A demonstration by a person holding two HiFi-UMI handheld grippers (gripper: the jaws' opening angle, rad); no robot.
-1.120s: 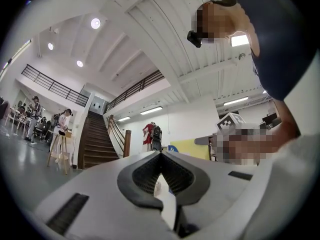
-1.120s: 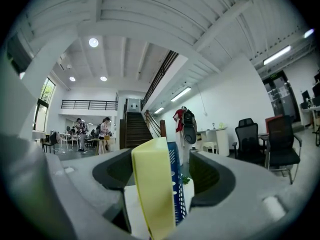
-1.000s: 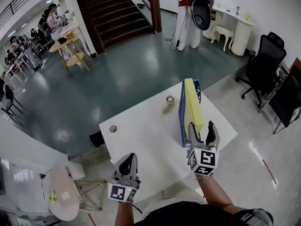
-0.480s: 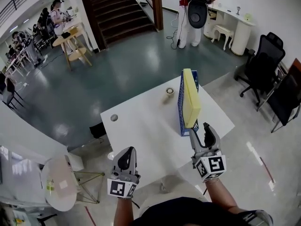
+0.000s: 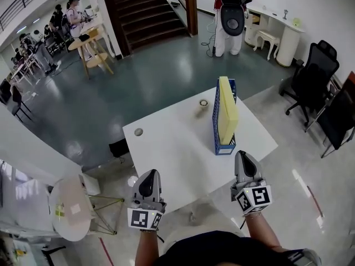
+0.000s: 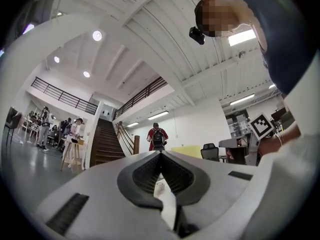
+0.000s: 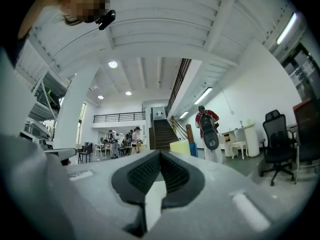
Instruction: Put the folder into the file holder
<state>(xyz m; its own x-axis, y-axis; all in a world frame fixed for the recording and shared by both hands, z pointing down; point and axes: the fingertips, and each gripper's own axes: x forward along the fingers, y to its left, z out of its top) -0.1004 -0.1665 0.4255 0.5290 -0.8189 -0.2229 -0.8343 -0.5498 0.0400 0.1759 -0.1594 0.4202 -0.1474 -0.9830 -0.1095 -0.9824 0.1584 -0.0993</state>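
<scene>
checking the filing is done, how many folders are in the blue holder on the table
1: the yellow folder stands upright inside the blue plastic file holder at the far right of the white table. A thinner folder behind it could be hidden.

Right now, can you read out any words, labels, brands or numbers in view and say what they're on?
None can be read.
The yellow folder and blue file holder show no print.
The cubes on the left gripper and right gripper carry only black-and-white square markers, no letters.
</scene>
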